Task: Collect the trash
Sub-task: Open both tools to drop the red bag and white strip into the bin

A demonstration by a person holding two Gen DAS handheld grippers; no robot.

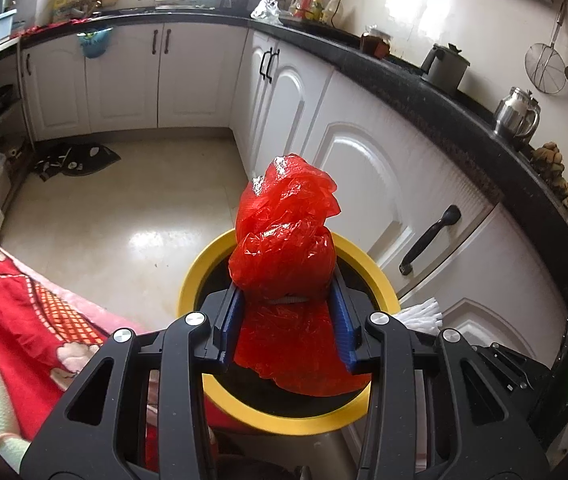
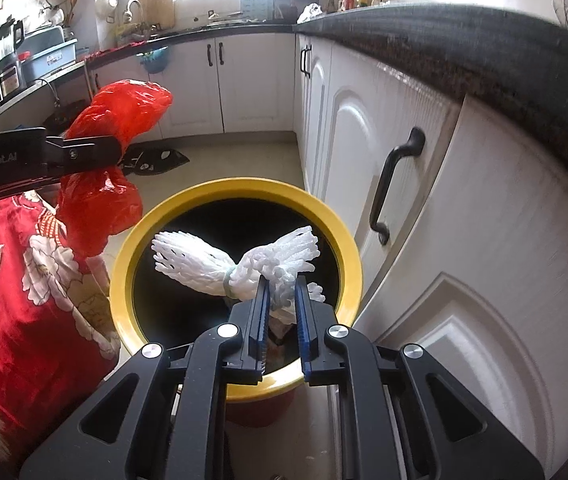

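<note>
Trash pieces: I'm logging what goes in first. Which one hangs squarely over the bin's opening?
The white foam net, held by the right gripper over the yellow-rimmed bin. The red plastic bag hangs beside the rim.

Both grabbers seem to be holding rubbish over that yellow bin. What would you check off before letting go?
1. Left gripper has a firm hold on the red plastic bag: ok.
2. Right gripper is pinching the white foam fruit net: ok.
3. Foam net hangs over the opening of the yellow-rimmed bin: ok.
4. Red bag is over the opening: ok in the left wrist view, but in the right wrist view it sits off toward the rim; cannot tell.
5. Bin has room inside: cannot tell, the interior is dark.
6. The two grippers are apart, not touching: ok.
</note>
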